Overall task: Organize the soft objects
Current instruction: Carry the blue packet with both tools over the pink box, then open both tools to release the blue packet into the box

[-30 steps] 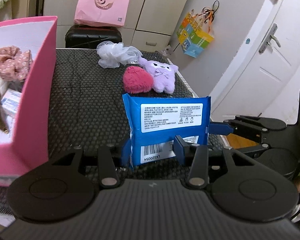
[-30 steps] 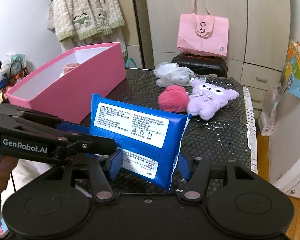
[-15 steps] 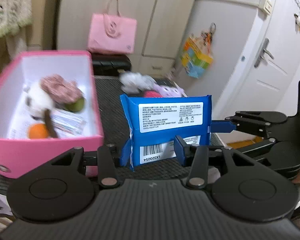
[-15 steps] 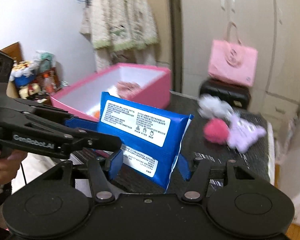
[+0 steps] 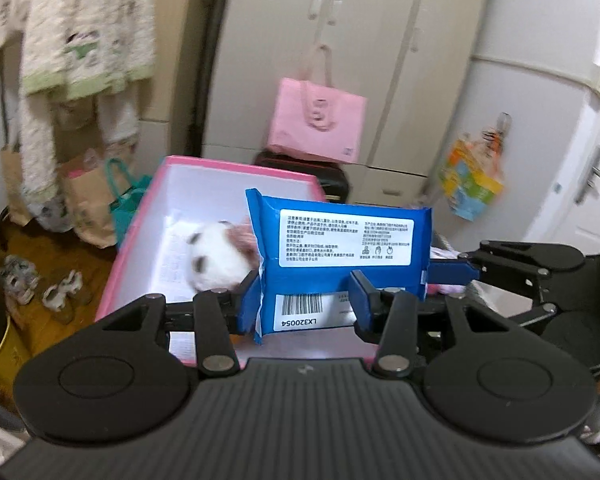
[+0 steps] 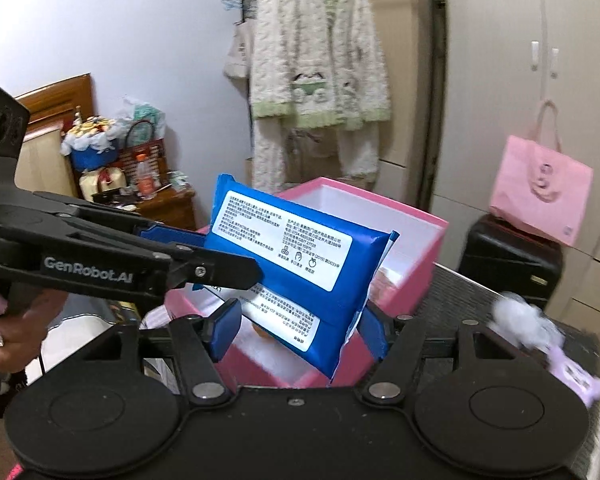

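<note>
Lifted over the pink box (image 5: 236,168), wipes pack (image 5: 340,264) stays clamped by both hand-held grippers (image 5: 304,300) (image 6: 300,328)

Blue wipes pack (image 5: 340,256), upright, above pink box (image 5: 236,168)

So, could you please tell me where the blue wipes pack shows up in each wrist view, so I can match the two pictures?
Left wrist: blue wipes pack sits centre frame, upright, between the left gripper fingers.
Right wrist: it is centre frame, tilted, between the right gripper fingers, over the pink box.
Shared landmark: the pink box behind the pack.
</note>
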A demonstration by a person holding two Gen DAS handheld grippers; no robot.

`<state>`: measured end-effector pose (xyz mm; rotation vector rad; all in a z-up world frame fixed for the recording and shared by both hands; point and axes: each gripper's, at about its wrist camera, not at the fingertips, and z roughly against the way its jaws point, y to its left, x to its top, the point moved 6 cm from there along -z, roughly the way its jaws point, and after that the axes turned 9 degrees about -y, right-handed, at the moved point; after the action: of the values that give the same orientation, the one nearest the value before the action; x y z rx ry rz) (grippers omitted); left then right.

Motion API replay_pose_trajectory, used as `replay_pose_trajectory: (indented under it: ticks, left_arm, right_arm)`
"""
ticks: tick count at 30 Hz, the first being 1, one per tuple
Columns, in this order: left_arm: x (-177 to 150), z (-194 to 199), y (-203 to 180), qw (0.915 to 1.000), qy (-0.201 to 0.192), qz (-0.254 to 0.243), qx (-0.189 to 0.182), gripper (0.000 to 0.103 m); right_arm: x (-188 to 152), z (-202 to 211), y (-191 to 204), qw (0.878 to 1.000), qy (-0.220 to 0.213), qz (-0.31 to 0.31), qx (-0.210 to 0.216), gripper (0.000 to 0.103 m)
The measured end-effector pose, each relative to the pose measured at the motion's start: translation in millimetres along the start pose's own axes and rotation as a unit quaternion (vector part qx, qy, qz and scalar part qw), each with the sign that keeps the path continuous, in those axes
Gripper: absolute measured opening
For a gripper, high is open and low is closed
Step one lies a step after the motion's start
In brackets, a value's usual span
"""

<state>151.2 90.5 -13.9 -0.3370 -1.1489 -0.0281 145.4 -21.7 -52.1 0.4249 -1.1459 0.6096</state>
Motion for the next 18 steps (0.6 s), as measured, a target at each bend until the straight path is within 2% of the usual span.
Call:
replay_pose_trajectory:
  ticks: [4, 8, 14, 18]
  left_arm:
    - [0.0, -22.7, 28.0, 0.9990, 0.025, 0.029, 0.022, 0.045]
    - [-1.9, -40.7, 47.2, 0.9978, 0.045, 0.027, 0.040, 0.045]
    - [-9.1, -41.9, 54.3, 0.9965, 0.042, -0.005, 0.071, 0.048]
    - [-10.0, -37.8, 51.5, 0.9966, 0.050, -0.014, 0.064, 0.052]
  right_arm:
    - [4.1, -37.7, 2.6, 1.000, 0.015, -0.002, 0.008, 0.069]
    - [1.0, -66.9, 1.7, 0.999, 0.043, -0.008, 0.012, 0.069]
    - [-6.1, -76.3, 2.0, 0.998, 0.064, 0.006, 0.008, 0.069]
    - [-7.0, -70.7, 3.6, 0.997, 0.068, 0.019, 0.006, 0.069]
